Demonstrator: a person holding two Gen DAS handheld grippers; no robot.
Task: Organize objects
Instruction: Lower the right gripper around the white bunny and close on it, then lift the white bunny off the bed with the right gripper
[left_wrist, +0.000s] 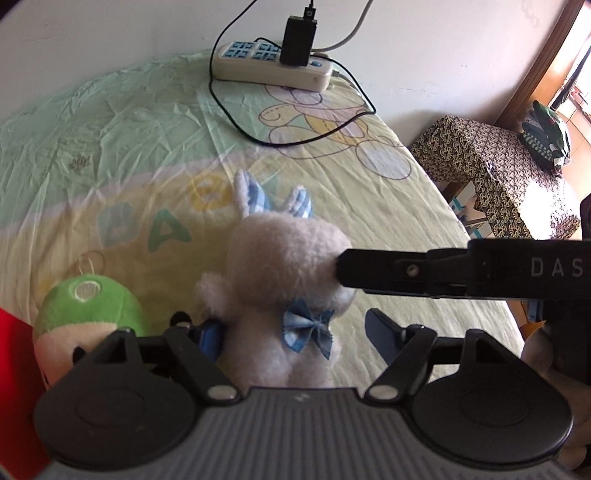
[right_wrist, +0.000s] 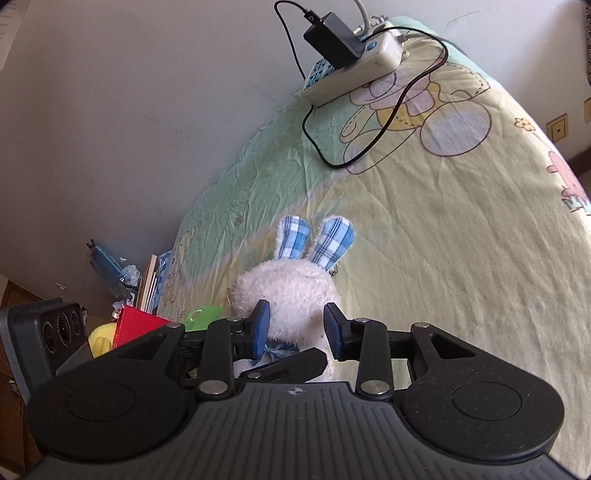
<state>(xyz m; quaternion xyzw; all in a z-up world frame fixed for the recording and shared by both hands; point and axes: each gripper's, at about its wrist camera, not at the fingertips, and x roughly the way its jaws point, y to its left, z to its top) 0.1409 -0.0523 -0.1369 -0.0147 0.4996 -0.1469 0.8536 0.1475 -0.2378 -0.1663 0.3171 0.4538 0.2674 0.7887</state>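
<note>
The plush rabbit sits upright on the bed beside a green plush. The left tool straddles its body, apparently not pressing; the right tool brackets its head, open.

Daylight, fairly bright in both views, no lamp visible. In the left wrist view light comes from the doorway at far right, blown out to near white; a hot patch also burns out part of the patterned cloth beside the bed. A paler wash of light lies across the bedsheet, w/ soft shadows only. Plush rabbit close to the lens is soft, slightly out of focus there; sharper in the right wrist view. Wall reads dull grey, dimmer at lower left. Strong fisheye bend: bed edges curve, corners vignette to black. Power strip is reasonably crisp.
</note>
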